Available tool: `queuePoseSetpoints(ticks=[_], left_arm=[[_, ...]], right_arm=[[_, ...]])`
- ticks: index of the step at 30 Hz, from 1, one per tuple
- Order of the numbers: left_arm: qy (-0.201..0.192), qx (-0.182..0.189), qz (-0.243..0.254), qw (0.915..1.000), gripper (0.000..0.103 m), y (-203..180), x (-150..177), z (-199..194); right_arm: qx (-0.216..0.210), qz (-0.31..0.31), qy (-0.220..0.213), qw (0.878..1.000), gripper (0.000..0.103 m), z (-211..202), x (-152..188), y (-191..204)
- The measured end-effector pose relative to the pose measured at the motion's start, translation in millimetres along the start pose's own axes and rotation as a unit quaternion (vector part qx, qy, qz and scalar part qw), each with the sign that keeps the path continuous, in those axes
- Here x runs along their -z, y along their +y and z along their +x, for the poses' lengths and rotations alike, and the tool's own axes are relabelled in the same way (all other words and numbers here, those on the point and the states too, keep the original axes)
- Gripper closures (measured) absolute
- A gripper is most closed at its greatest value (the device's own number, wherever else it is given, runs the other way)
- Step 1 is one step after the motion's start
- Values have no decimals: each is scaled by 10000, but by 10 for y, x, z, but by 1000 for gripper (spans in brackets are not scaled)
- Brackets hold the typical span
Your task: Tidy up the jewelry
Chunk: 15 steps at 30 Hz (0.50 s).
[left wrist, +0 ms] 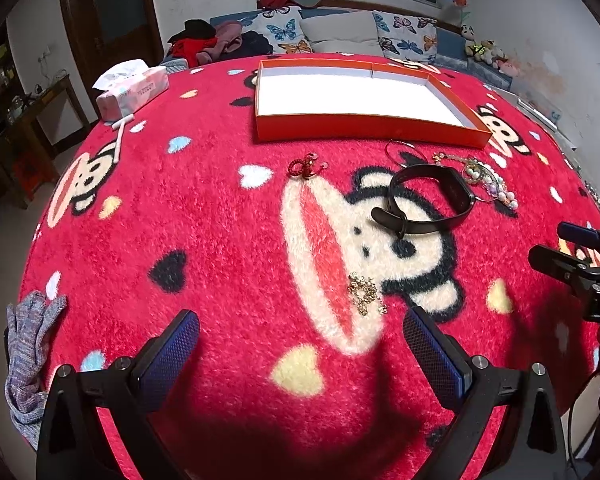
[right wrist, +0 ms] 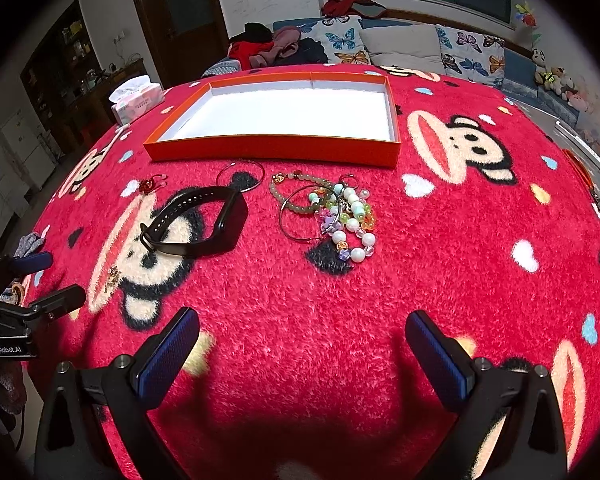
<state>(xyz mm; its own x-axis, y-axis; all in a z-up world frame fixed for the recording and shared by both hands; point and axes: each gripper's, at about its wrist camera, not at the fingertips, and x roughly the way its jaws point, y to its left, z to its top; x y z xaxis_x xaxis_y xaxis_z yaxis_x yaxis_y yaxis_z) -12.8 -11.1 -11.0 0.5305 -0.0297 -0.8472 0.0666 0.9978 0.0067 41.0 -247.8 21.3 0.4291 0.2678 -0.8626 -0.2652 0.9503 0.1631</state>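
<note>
An orange box (left wrist: 364, 128) (right wrist: 260, 151) with a white, bare inside lies at the far side of the red cartoon blanket. In front of it lie a black wristband (left wrist: 428, 200) (right wrist: 196, 220), a beaded bracelet pile (left wrist: 490, 182) (right wrist: 344, 216), thin wire hoops (right wrist: 240, 176), a red knotted charm (left wrist: 306, 166) (right wrist: 152, 185) and a gold chain piece (left wrist: 364, 292) (right wrist: 112, 276). My left gripper (left wrist: 300, 338) is open just short of the gold piece. My right gripper (right wrist: 300, 338) is open, well short of the beads, holding nothing.
A pink tissue pack (left wrist: 134, 88) (right wrist: 136, 102) sits at the far left edge with a white stick (left wrist: 120, 136) beside it. A grey knit glove (left wrist: 28, 344) hangs off the near left edge. A sofa with cushions (left wrist: 340, 34) stands behind the table.
</note>
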Motion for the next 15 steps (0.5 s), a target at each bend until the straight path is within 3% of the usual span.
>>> queuePoseSetpoints(ticks=[15], left_arm=[[72,56,18,10000,0,-17,50,38]], right_arm=[[-14,0,22,10000,0,16,13,20]])
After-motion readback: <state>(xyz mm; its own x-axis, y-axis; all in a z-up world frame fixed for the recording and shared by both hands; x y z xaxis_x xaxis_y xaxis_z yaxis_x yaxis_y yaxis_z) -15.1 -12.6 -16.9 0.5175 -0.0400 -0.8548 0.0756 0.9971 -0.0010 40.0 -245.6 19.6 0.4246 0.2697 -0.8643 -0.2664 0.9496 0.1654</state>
